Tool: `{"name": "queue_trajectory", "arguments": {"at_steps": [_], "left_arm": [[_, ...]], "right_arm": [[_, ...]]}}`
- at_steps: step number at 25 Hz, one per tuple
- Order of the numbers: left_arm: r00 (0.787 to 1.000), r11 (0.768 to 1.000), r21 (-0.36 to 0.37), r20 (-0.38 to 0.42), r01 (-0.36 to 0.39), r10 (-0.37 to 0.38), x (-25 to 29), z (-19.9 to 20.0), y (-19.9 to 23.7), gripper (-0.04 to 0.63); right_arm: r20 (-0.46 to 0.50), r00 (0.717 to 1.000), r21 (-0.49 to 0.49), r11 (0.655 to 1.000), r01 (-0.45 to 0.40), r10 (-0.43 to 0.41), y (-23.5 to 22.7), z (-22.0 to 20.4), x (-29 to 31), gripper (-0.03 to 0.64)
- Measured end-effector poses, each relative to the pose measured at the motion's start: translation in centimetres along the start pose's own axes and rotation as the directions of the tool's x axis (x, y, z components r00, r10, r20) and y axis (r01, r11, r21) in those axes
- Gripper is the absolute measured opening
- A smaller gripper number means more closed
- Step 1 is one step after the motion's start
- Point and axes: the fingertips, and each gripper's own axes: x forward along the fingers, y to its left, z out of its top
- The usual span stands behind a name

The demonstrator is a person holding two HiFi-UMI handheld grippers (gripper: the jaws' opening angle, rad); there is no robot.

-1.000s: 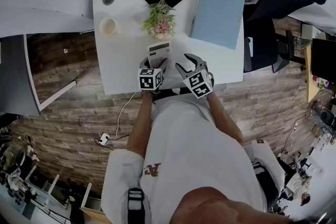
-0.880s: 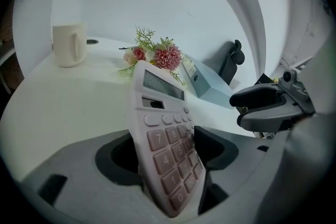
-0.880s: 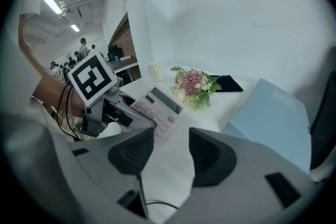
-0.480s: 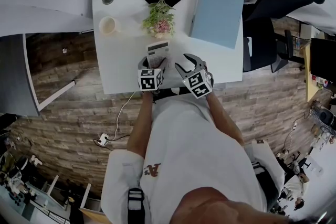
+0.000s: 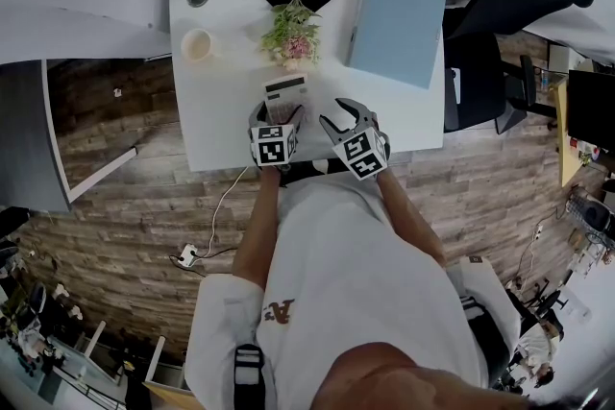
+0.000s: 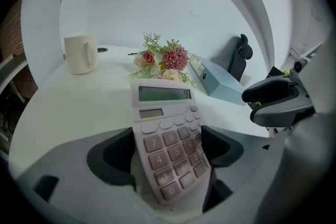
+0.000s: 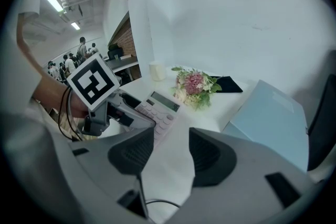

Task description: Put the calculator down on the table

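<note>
Left fingers [image 6: 112, 158] opening, calculator [image 6: 167, 136] between, near edge [image 5: 221, 164]

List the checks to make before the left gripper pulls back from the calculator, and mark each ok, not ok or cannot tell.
1. Calculator rests on the table: ok.
2. Left gripper has let go: ok; its jaws have just been opening and stand wide, with the calculator between them.
3. Right gripper is out of the way: ok; it is open, empty and off to the side.
4. Flowers are clear of the calculator: cannot tell; they sit close behind its top edge.
5. Mug is clear: ok; it stands far back on the left.
</note>
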Motion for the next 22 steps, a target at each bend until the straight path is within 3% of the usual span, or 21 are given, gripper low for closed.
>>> {"name": "queue_trajectory", "arguments": {"at_steps": [12, 22], "left_arm": [[0.999, 0.999, 0.031, 0.0, -0.045, 0.045, -0.05, -0.05, 0.68, 0.44], [1.0, 0.999, 0.022, 0.005, -0.031, 0.031, 0.06, -0.02, 0.76, 0.44]], "right_arm": [[0.001, 1.0, -0.008, 1.0, 0.008, -0.008, -0.02, -0.06, -0.16, 0.216], [0.005, 1.0, -0.013, 1.0, 0.017, -0.017, 0.02, -0.1, -0.26, 0.216]]}}
